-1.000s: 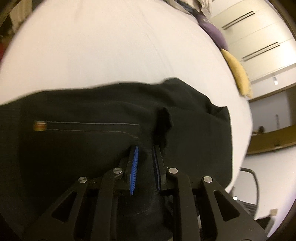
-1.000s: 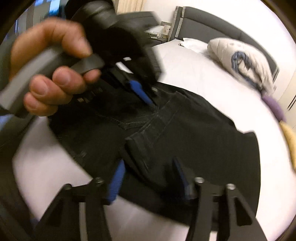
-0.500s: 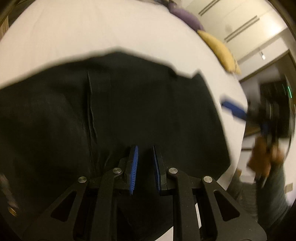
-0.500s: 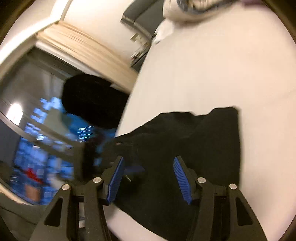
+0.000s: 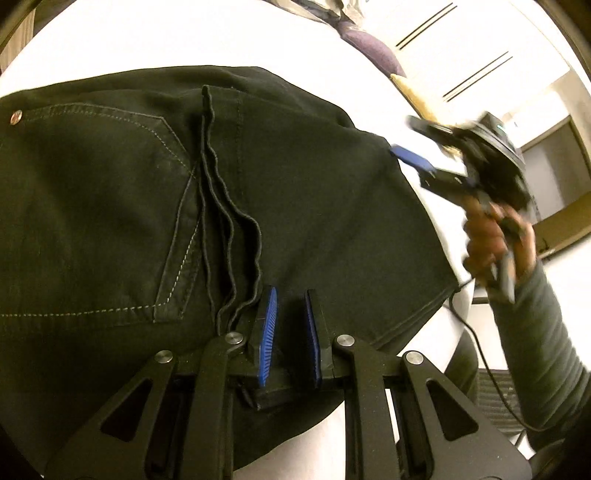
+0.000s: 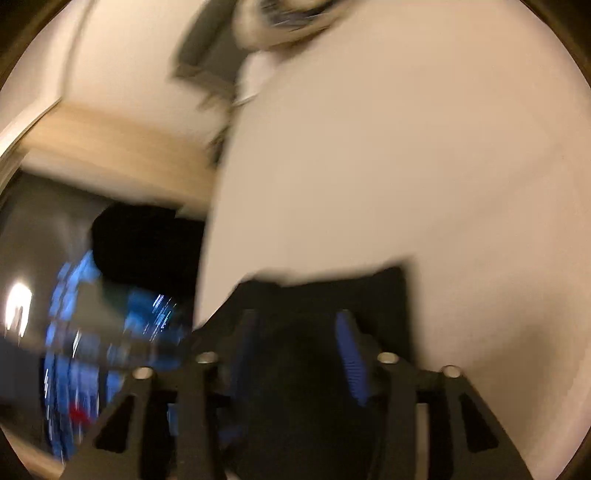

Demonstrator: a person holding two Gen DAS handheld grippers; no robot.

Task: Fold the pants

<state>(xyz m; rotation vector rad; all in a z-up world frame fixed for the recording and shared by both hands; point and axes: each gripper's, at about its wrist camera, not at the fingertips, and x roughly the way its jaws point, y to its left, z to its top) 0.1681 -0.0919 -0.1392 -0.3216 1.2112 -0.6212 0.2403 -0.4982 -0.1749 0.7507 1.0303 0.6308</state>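
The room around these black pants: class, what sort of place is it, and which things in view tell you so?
Most likely a bedroom. The pants lie on a white bed, cushions sit at its far edge, and a dark padded headboard, though blurred, stands behind a pillow.

No readable text, labels, brands, numbers or signs in either view. The pants (image 5: 295,192) show only plain stitching and a bare rivet (image 5: 15,117), with no lettering legible on it. The right wrist view is too blurred for any writing to be read.
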